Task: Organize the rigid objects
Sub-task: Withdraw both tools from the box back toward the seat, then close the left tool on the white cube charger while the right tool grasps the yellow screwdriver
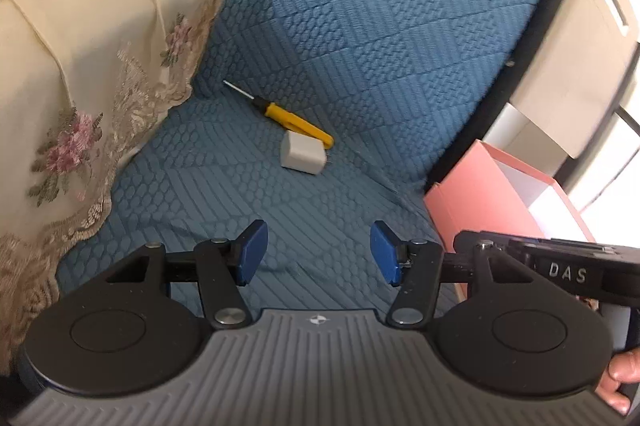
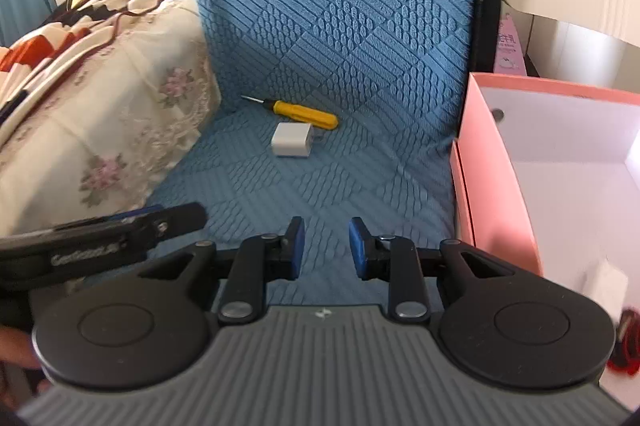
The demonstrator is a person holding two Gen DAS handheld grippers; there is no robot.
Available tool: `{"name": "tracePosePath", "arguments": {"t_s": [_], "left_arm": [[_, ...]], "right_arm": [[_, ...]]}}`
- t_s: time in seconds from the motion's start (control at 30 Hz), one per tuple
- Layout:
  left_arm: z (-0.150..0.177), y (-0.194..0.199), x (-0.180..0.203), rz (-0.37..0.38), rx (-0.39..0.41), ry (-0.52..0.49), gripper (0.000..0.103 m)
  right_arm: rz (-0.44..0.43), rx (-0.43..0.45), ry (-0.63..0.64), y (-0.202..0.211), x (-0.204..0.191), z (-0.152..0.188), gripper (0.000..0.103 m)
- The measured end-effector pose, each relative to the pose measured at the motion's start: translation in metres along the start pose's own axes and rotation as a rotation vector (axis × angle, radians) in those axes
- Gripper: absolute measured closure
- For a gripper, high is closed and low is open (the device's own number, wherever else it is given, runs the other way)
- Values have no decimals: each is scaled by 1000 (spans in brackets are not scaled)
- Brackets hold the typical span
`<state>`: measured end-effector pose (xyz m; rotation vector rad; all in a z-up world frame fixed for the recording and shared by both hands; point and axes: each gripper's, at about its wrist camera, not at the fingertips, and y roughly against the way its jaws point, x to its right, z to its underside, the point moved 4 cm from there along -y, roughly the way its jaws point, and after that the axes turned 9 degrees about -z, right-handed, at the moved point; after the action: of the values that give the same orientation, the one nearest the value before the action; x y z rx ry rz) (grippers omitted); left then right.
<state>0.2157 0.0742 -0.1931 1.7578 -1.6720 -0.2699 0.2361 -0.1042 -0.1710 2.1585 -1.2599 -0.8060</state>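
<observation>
Ahead, my left gripper [image 1: 318,252] gapes wide and my right gripper [image 2: 326,248] stands narrower, both empty; the screwdriver [image 2: 298,113] and charger [image 2: 291,139] touch on the blue seat [image 2: 320,193], beside the pink box [image 2: 496,185].

From where I sit, the pink box [image 2: 496,185] is my landmark. Its right side and near end run off the right wrist picture's edge. Inside it, near the front, a white thing [image 2: 608,280] is too blurred to name, and a red and black thing [image 2: 626,346] beside it is half covered by my right gripper's body. Behind the box, the print on a pink carton [image 2: 509,45] is unreadable.
</observation>
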Motion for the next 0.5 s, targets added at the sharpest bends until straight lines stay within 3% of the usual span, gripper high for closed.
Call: {"name": "tracePosePath", "arguments": {"t_s": [0.3,0.5], "left_arm": [[-11,-30,-23,-9,-60,74,40],[-22,-60,-32,-58,-77,74,40]], "right_arm": [[-41,-10,109,-47,-3,-38,74],[-120,-27,153,-81,-5,-58,75]]}}
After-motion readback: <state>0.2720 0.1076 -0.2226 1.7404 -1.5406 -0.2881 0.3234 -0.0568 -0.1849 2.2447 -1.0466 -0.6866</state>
